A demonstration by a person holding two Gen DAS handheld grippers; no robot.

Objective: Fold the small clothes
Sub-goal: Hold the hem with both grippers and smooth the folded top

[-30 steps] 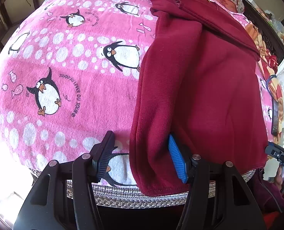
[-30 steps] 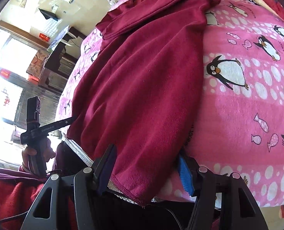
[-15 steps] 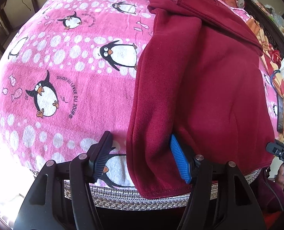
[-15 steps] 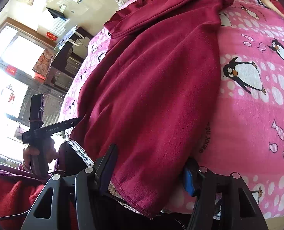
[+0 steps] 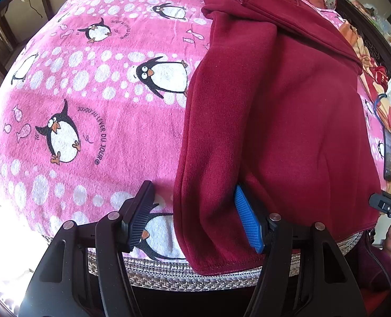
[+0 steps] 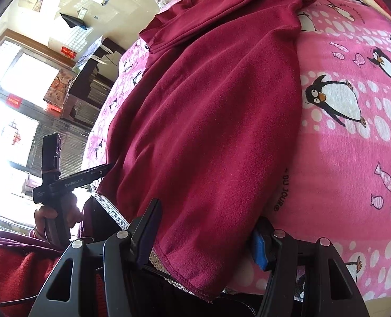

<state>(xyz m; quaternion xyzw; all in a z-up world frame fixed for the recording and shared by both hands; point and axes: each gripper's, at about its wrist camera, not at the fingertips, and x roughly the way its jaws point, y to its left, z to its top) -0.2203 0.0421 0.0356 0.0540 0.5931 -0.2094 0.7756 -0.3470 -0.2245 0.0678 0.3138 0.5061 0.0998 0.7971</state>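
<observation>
We see the maroon garment (image 5: 288, 121) lying lengthwise on the penguin blanket (image 5: 95, 100), hem at the near edge, collar far. Our left gripper (image 5: 195, 219) and right gripper (image 6: 206, 235) both gape, straddling the hem's corners.

Bare pink blanket (image 5: 95, 121) left of the maroon garment (image 5: 288, 121).

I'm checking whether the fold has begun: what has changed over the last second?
Both open grippers, left gripper and right gripper, have eased forward around the maroon garment hem, without closing. The garment stays flat on the penguin blanket, unfolded and ungrasped.
</observation>
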